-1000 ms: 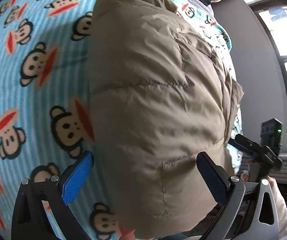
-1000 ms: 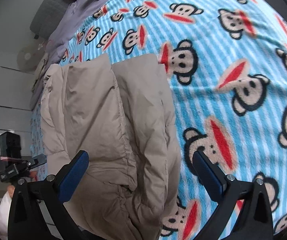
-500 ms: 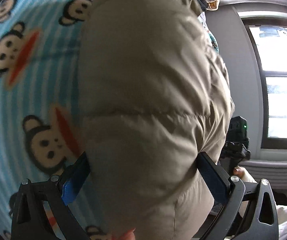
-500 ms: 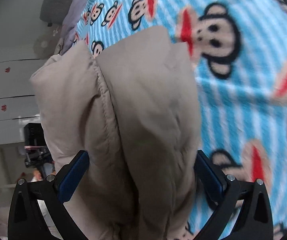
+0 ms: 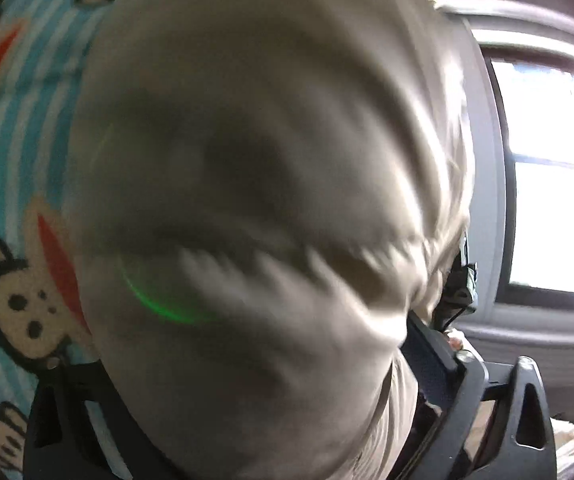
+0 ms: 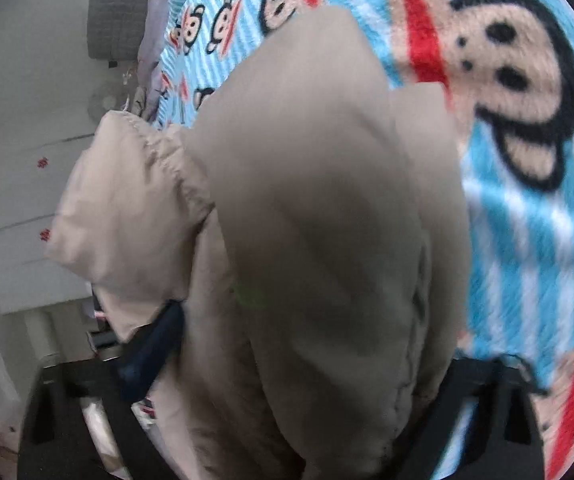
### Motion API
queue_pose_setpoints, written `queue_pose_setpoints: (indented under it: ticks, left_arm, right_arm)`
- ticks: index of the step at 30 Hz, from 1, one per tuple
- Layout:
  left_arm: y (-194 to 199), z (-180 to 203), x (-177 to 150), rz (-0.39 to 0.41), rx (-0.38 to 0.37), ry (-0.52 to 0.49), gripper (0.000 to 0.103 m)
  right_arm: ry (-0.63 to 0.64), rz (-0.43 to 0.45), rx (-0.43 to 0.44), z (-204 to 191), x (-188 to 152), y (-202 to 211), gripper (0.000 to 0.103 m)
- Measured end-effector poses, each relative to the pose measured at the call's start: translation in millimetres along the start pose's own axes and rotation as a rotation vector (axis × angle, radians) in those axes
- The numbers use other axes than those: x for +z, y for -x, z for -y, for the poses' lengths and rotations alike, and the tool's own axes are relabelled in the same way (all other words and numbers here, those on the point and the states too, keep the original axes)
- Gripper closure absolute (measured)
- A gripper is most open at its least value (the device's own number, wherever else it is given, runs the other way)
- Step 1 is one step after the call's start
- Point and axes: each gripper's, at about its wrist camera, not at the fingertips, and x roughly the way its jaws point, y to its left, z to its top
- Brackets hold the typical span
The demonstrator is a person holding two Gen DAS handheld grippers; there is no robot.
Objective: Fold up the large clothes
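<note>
My left gripper (image 5: pixel 255 384) and right gripper (image 6: pixel 287 364): jaws just closing around puffy beige quilted jacket (image 6: pixel 327 220); slippery padding may squirt free.

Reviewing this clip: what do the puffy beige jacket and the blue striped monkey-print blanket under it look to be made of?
Puffy beige jacket: looks like a thin, smooth synthetic shell over soft padding, matte with a slight sheen; stitched seams gather the fabric into rounded, puckered sections. The filling itself cannot be seen.

Blue striped monkey-print blanket: probably fleece or plush; its surface looks fuzzy and matte, and the print edges are soft.
</note>
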Motion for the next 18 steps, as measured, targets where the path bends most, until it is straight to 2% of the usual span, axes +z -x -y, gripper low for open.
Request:
queue_pose_setpoints:
  ticks: [1, 3, 5, 9, 12, 15, 18]
  left_arm:
    - [4, 4, -1, 0.008, -0.002, -0.010, 0.011]
    - [13, 12, -2, 0.022, -0.020, -0.023, 0.017]
    - [23, 24, -2, 0.035, -0.031, -0.054, 0.017]
    - [42, 40, 0, 0.065, -0.042, -0.100, 0.017]
    - [71, 40, 1, 0.096, -0.051, -0.117, 0.017]
    - [104, 30, 11, 0.135, -0.041, -0.129, 0.017]
    - [136, 11, 26, 0.170, -0.016, -0.123, 0.017]
  right_arm:
    - [0.001, 0.014, 0.011, -4, -4, 0, 0.030]
    - [0.015, 0.037, 0.034, -13, -9, 4, 0.047]
    - [0.032, 0.054, 0.054, -24, -15, 7, 0.050]
    - [0.064, 0.077, 0.087, -52, -19, 2, 0.050]
    - [0.097, 0.089, 0.107, -80, -19, -10, 0.050]
    - [0.130, 0.094, 0.117, -110, -13, -34, 0.050]
    - [0.149, 0.090, 0.124, -140, -2, -76, 0.050]
